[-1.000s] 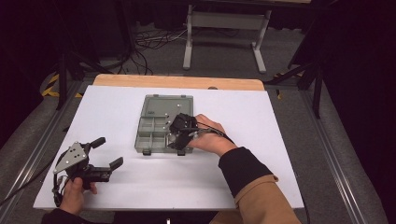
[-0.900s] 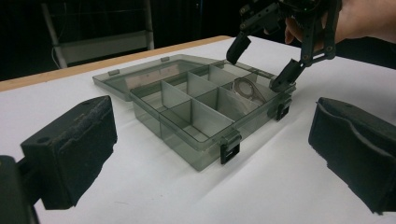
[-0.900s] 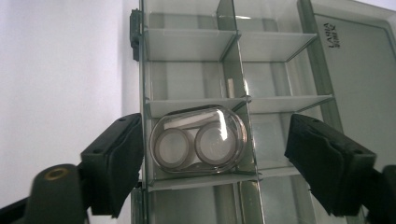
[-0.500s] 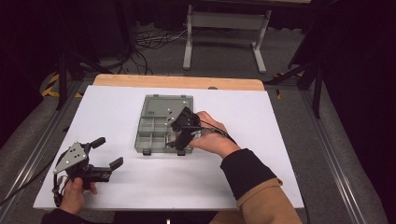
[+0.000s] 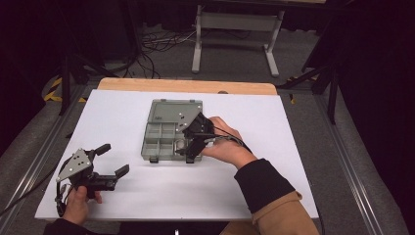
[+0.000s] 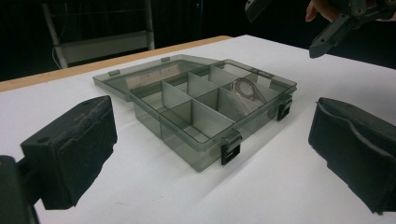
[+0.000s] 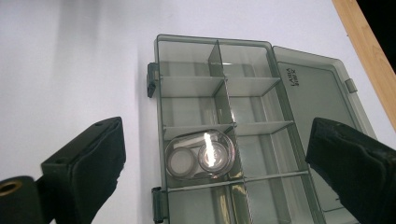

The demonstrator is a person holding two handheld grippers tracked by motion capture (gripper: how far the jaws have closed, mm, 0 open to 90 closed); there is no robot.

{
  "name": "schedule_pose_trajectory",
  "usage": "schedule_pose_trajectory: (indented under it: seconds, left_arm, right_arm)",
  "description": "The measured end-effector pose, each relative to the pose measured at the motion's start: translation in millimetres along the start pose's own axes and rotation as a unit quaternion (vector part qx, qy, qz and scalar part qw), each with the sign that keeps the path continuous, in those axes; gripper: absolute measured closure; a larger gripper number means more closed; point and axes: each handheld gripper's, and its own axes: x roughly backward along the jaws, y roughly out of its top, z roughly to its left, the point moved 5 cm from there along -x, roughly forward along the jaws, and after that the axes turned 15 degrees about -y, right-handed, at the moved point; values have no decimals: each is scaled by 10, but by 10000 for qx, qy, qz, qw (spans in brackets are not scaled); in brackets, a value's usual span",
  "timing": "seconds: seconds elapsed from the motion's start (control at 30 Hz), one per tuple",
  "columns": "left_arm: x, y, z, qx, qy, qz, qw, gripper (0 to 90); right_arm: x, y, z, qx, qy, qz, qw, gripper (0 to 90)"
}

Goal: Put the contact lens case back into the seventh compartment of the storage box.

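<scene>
A grey see-through compartment box (image 5: 173,111) lies mid-table with its lid folded open and flat behind it. One compartment near the front right holds a clear round piece (image 7: 201,154), which also appears in the left gripper view (image 6: 245,89). My right gripper (image 5: 189,143) hovers over that side of the box, pointing down at it, jaws open and wide apart with nothing between them (image 7: 217,163). My left gripper (image 5: 113,159) rests at the table's front left, open and empty, facing the box (image 6: 196,149) from a distance.
The box sits on a white sheet (image 5: 293,147) that covers the table, with a wooden edge (image 5: 186,85) at the back. Two black latches (image 6: 230,153) hang on the box's front wall. Metal stands and cables are on the floor beyond.
The right hand and its gripper have shifted slightly over the box's right side. The left gripper has stayed put.
</scene>
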Motion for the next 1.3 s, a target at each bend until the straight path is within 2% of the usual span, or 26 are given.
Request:
schedule_pose_trajectory:
  seconds: [0.4, 0.7, 1.03, 1.3]
  left_arm:
    - [5, 2, 7, -18, 10, 12, 10000, 20]
    - [6, 1, 8, -13, 15, 9, 10000, 20]
    - [1, 0, 9, -14, 22, 5, 10000, 20]
    - [1, 2, 7, -22, 24, -9, 10000, 20]
  right_arm:
    - [182, -41, 36, -54, -75, -148, 9998, 56]
    - [343, -131, 39, -235, -213, -267, 9991, 56]
    - [574, -204, 117, -474, -416, -438, 9970, 63]
    - [750, -350, 168, -768, -590, -595, 9935, 68]
